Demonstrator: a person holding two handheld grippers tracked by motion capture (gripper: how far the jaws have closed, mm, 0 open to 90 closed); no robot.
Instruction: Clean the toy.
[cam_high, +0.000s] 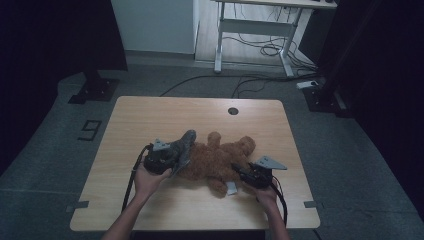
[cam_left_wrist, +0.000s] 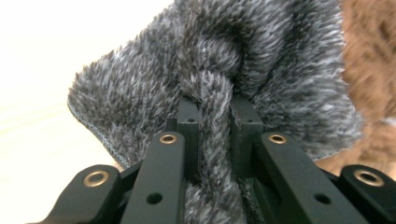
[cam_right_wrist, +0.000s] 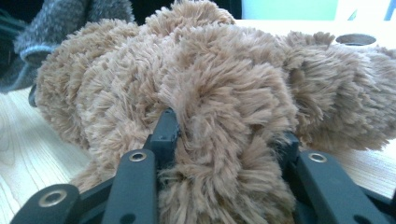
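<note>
Currently one fluffy brown plush teddy bear (cam_high: 220, 160) lies mid-table; right gripper (cam_high: 244, 174) is clamped on a fat wad of its fur (cam_right_wrist: 219, 154), probably pinning it in place. Left gripper (cam_high: 172, 159) is pinched tight on one shaggy grey fabric piece (cam_left_wrist: 210, 88) at the bear's left end, likely for dressing or stripping it.

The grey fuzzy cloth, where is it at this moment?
In the high view the grey fuzzy cloth lies left of centre on the table, against the brown teddy bear, pinched in the left gripper.
</note>
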